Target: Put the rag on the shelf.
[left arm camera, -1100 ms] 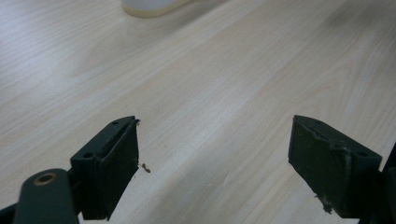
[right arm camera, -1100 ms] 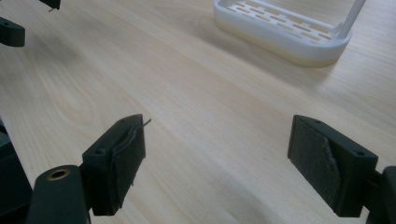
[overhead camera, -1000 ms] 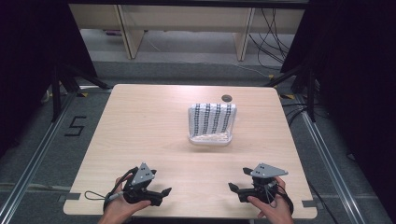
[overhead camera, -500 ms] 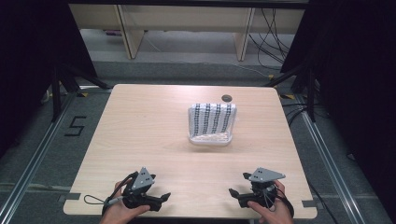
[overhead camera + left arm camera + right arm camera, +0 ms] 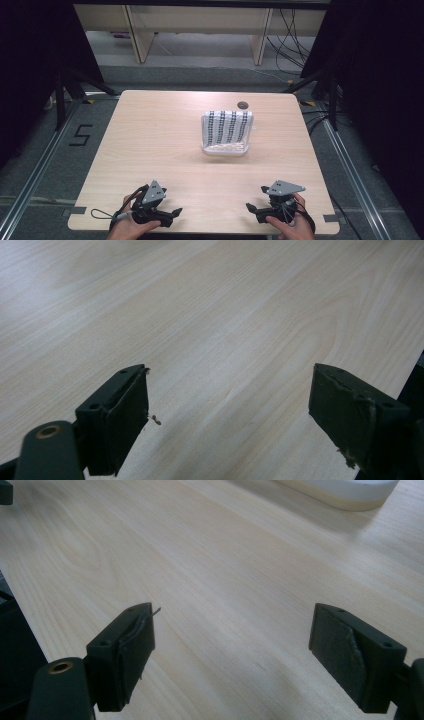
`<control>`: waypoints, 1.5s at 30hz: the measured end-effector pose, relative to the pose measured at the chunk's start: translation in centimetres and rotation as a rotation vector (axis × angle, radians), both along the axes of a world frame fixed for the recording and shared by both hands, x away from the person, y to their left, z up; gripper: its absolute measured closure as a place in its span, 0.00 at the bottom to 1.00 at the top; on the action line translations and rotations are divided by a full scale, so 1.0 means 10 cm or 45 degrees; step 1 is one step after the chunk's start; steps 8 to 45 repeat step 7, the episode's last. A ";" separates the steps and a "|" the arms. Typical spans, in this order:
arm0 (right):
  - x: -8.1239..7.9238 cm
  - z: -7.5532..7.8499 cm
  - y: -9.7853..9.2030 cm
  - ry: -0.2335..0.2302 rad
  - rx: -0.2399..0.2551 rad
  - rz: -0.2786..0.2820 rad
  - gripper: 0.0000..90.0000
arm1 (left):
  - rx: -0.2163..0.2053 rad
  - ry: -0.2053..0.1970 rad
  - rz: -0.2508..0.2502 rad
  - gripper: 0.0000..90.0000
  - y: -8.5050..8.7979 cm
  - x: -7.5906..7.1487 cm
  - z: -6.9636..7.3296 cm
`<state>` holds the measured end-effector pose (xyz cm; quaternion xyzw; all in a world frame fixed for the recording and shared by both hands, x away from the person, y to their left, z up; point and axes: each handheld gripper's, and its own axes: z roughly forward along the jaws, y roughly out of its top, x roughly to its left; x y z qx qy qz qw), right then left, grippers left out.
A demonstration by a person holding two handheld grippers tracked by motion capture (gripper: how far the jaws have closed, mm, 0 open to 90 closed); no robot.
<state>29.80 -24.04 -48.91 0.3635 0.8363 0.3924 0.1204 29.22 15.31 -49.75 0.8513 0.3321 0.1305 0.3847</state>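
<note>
A white tray (image 5: 226,149) with a black-and-white patterned cloth (image 5: 227,125) draped over it sits on the wooden table (image 5: 150,130), right of centre toward the back. My left gripper (image 5: 172,216) rests near the front edge at the left, held by a hand, jaws wide open over bare wood (image 5: 230,405). My right gripper (image 5: 250,209) rests near the front edge at the right, also open with nothing between its jaws (image 5: 232,645). In the right gripper view the tray's rim (image 5: 345,492) lies far ahead at the top.
A round cable hole (image 5: 243,105) lies in the table just behind the tray. Metal floor rails (image 5: 35,170) run along both sides of the table. Shelving legs (image 5: 137,30) and loose cables (image 5: 290,35) lie beyond the far edge.
Both grippers have slid a little toward the front edge of the table. The tray and cloth have not moved.
</note>
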 end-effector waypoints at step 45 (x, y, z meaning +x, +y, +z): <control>0.02 -0.01 -0.03 0.006 0.001 -0.004 0.22 | -0.016 0.013 0.014 0.17 0.00 0.00 -0.01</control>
